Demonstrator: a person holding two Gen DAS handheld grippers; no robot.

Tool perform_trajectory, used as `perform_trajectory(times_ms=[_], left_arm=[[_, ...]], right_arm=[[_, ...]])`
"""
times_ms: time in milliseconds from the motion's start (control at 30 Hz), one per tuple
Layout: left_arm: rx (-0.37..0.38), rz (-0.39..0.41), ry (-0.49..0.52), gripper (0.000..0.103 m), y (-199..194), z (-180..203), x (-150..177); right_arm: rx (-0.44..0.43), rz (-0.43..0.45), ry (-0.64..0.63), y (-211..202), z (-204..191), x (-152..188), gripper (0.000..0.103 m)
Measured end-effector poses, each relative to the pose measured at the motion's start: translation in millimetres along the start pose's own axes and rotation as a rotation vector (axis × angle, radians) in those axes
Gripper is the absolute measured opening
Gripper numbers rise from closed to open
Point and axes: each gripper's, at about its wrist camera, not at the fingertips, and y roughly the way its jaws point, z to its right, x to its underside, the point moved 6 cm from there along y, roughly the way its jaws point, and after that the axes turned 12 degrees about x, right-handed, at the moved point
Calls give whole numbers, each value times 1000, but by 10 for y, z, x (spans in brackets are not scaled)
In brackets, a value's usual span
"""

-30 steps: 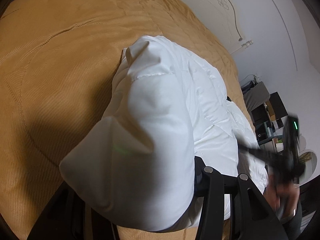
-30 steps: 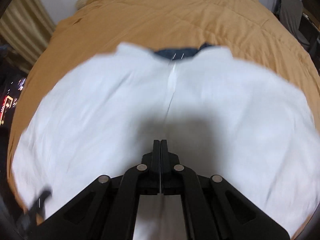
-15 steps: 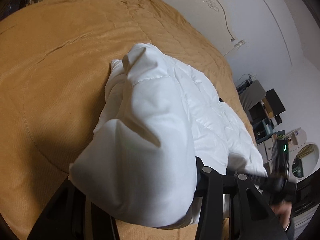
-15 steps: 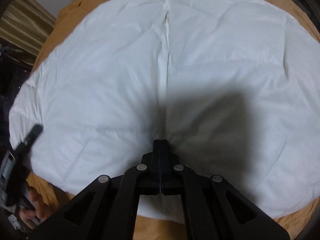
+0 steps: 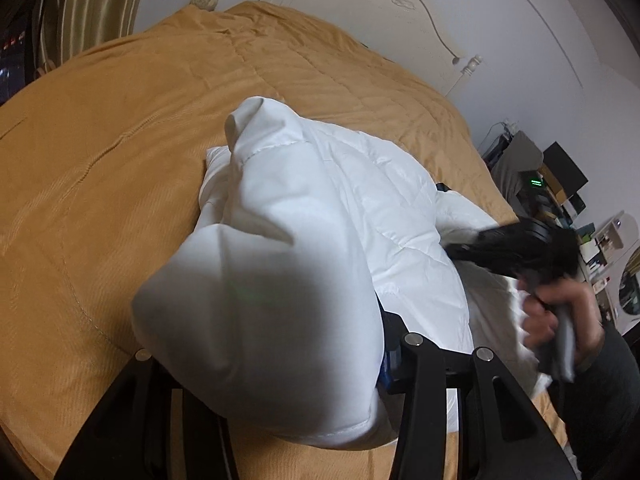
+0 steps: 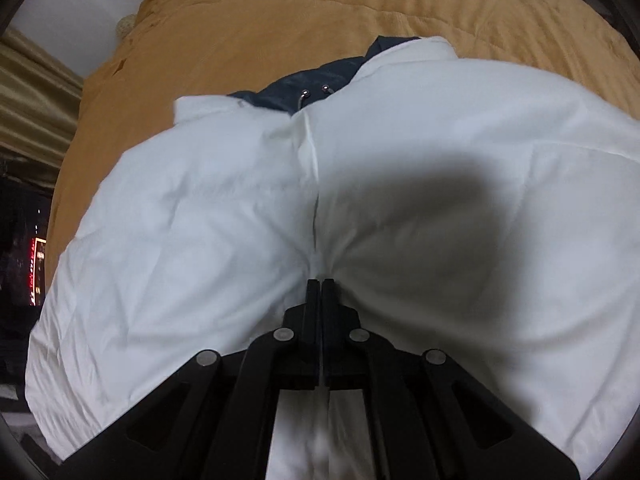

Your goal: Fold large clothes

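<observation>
A white puffy jacket (image 5: 360, 216) with a dark navy lining (image 6: 316, 80) lies on a bed with a mustard-yellow cover (image 5: 120, 152). In the left wrist view a bulging white sleeve (image 5: 272, 320) drapes over my left gripper (image 5: 280, 364) and hides its fingertips; it appears shut on the sleeve. My right gripper (image 6: 321, 286) is shut on the jacket's hem at the centre zipper seam (image 6: 314, 184). It also shows, blurred, in the left wrist view (image 5: 516, 244), held by a hand.
A white headboard (image 5: 380, 12) and wall stand behind the bed. Gold curtains (image 5: 92, 4) hang at the far left. A cluttered desk with dark boxes (image 5: 560, 184) stands right of the bed.
My right gripper has pulled the hem back towards me, so the navy collar shows again. My left gripper has lifted and tilted, with the sleeve still draped over it.
</observation>
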Motion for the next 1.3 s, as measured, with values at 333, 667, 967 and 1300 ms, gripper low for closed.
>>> perform_trajectory(times_ms=[333, 667, 967, 1300], left_arm=[[56, 29, 12, 44, -58, 206, -13], [188, 52, 230, 43, 3, 1727, -299], [303, -220, 518, 45, 1247, 3308, 605], [297, -334, 537, 48, 1776, 3222, 1284]], right_arm=[[-54, -25, -26, 161, 208, 1143, 1], [-174, 50, 107, -649, 1301, 1314, 2], [-21, 273, 350, -1534, 2860, 1704, 3], [5, 311, 25, -2041, 2605, 769, 83]])
